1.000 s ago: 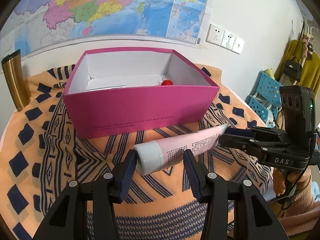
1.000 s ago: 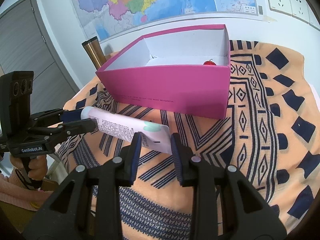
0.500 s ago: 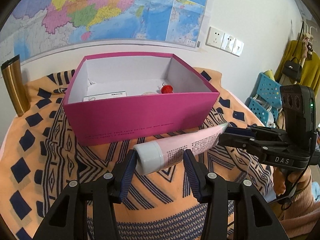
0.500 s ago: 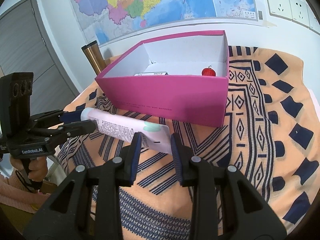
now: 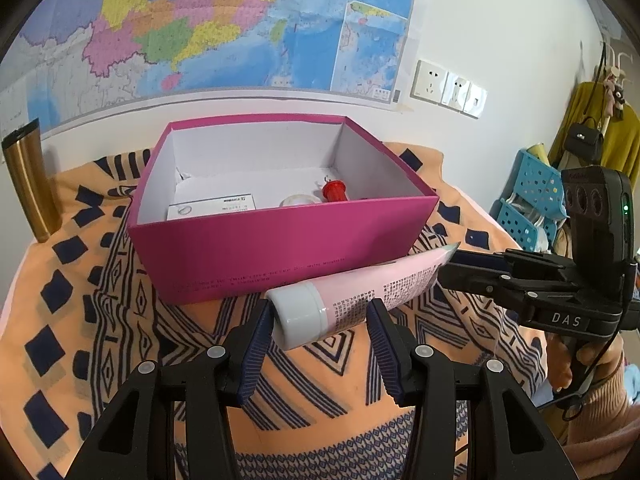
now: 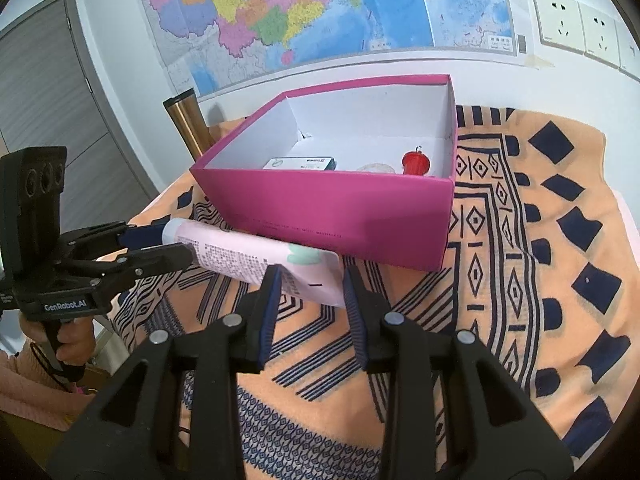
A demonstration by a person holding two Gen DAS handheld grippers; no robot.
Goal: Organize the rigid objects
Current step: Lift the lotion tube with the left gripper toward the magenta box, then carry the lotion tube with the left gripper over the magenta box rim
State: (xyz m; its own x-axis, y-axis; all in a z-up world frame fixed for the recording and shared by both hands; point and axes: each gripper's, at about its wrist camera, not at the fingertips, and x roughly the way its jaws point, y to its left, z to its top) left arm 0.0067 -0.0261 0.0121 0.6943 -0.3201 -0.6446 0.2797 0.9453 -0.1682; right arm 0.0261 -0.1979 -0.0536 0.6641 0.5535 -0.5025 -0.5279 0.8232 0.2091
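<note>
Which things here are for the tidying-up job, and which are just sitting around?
For the job:
pink tube, held at both ends by the left tongs and right tongs
pink box
small white carton, red cap thing inside the box

Just lying about:
gold flask
wall map
wall sockets
blue basket

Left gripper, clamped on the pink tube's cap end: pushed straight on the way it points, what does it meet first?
Probably the magenta cardboard box's near wall, directly beyond the pink plastic tube in the left gripper; depth is uncertain.
</note>
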